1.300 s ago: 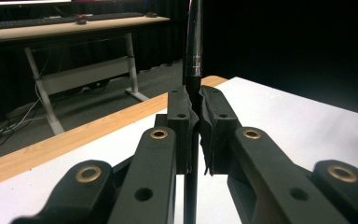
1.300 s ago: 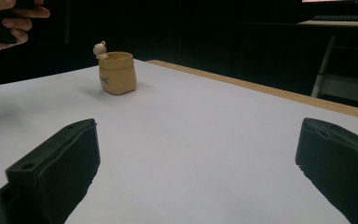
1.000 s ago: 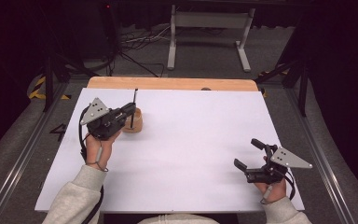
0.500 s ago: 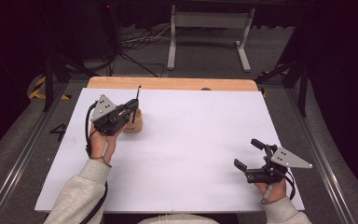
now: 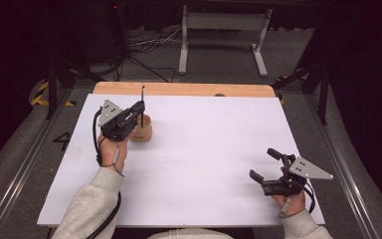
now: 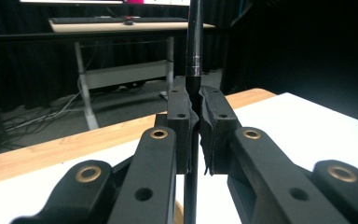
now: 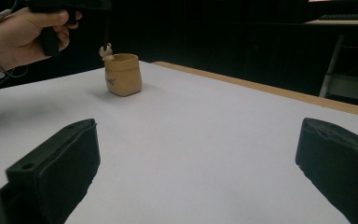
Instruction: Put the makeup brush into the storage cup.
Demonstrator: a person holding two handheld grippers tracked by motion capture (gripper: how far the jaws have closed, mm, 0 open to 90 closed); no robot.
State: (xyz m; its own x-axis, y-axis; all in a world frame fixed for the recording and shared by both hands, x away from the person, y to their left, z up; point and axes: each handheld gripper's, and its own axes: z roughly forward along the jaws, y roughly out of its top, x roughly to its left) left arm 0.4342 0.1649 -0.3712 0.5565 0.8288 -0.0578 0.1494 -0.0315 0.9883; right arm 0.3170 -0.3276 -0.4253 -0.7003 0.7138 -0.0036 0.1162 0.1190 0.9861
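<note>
Left gripper [image 5: 138,110] lifted rod [image 5: 143,102] above pot [image 5: 143,130].

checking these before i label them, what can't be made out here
- Lower end of the thin black rod: in the left gripper view, hidden behind the left gripper; in the high view it runs down towards the tan cup, tip unseen.
- Inside of the cup: rim seen side-on in the right gripper view.
- Mark on the cup: too small to read.

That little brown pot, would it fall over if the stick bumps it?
Probably it could. The pot looks small and light, standing alone on the smooth white table. It is squat with a wide base, so it may slide before tipping. The left gripper holds the stick upright above it.
</note>
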